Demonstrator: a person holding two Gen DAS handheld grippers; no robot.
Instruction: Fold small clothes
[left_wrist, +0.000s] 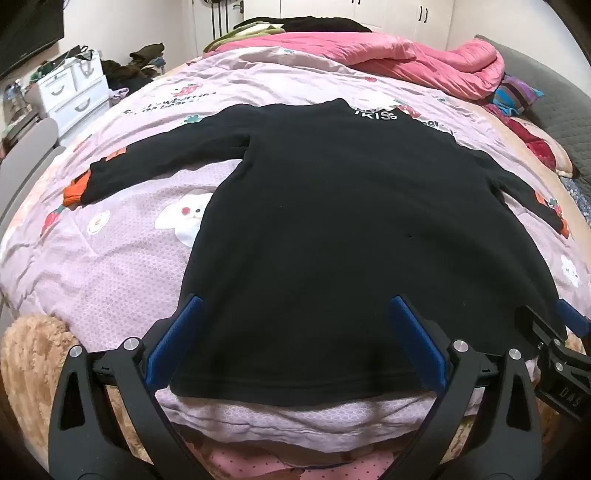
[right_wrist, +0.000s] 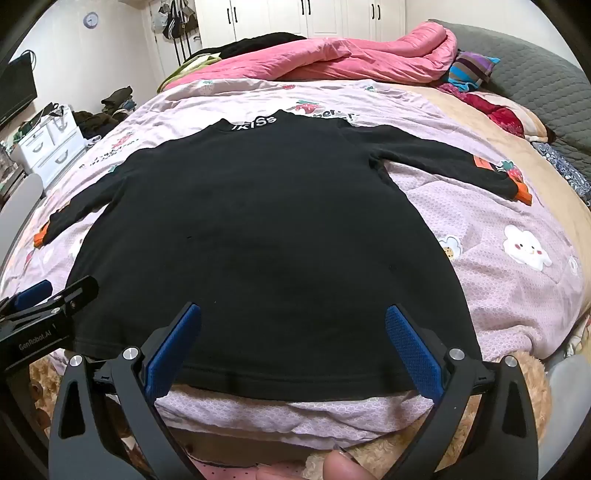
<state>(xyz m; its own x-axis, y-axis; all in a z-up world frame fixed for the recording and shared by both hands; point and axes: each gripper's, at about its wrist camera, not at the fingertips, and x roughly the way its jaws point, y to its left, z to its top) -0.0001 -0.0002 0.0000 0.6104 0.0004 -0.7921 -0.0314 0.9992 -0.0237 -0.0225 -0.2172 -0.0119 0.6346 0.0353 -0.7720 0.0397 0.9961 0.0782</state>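
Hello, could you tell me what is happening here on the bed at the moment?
A person is holding a two-finger tool in each hand above a black long-sleeved top spread flat on the lilac patterned quilt, its sleeves out to the sides. The left tool and the right tool both hover wide open near the hem, gripping nothing. No fold is made yet. A pink duvet is bunched up at the far end of the bed.

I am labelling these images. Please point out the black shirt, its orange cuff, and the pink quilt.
black shirt (left_wrist: 314, 221), left wrist view, middle of body
orange cuff (left_wrist: 72, 192), left wrist view, sleeve end
pink quilt (right_wrist: 332, 55), right wrist view, middle fold
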